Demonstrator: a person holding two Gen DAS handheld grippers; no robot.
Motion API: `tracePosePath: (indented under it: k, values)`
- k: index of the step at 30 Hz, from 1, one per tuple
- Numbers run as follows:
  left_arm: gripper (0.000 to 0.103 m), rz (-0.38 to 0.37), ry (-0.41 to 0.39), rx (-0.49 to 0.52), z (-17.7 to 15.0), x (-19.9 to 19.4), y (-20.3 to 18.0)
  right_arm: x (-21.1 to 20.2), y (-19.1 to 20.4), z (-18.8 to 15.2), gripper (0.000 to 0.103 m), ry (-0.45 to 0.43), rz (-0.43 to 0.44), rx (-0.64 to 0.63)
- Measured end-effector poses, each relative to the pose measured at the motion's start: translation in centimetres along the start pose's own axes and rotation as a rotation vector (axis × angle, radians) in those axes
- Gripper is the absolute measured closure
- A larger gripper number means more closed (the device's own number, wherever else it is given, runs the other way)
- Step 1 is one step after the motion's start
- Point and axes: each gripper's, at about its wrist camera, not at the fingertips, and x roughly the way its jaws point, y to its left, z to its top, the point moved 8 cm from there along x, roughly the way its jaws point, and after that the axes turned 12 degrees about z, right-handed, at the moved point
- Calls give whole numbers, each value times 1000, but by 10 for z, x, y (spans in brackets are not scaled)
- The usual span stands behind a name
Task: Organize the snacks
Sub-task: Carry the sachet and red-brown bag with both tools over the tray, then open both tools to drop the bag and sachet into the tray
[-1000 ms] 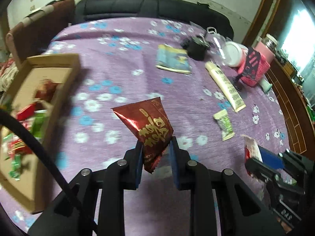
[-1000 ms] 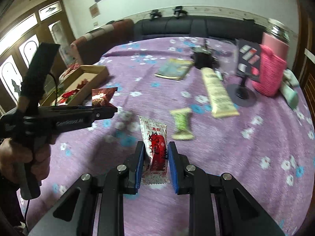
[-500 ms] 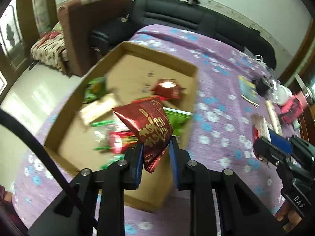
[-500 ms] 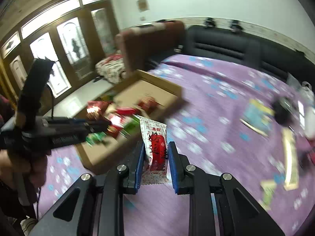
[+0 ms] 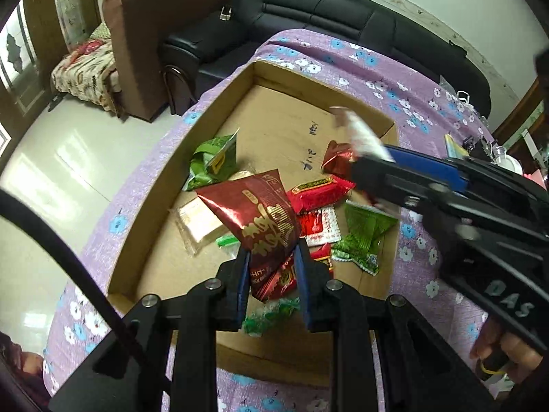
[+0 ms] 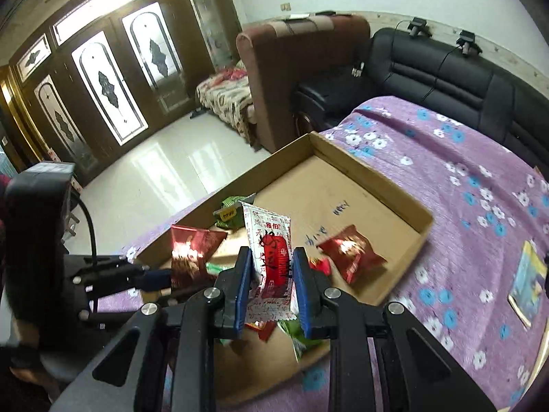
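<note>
Left gripper (image 5: 272, 274) jaws pinched on dark red snack pouch (image 5: 260, 219); right gripper (image 6: 272, 285) jaws clamping white-red sachet (image 6: 272, 254), both above cardboard box (image 5: 219, 116).

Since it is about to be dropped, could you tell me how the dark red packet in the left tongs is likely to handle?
The red packet looks puffy and creased, so probably light and floppy. Its glossy foil may slip, though the left tongs hold it.

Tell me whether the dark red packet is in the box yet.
Not yet. The dark red packet is clamped between the left gripper's fingers, held above the box and the snacks lying in it.
</note>
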Motion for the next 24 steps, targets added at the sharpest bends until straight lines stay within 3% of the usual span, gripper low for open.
tracePosePath:
  k: [8, 24]
  values:
    - [78, -15, 34, 11, 6, 14, 4, 24, 1, 4, 79, 92, -37, -29]
    - [78, -21, 63, 3, 6, 24, 11, 34, 1, 9, 78, 112, -57, -43]
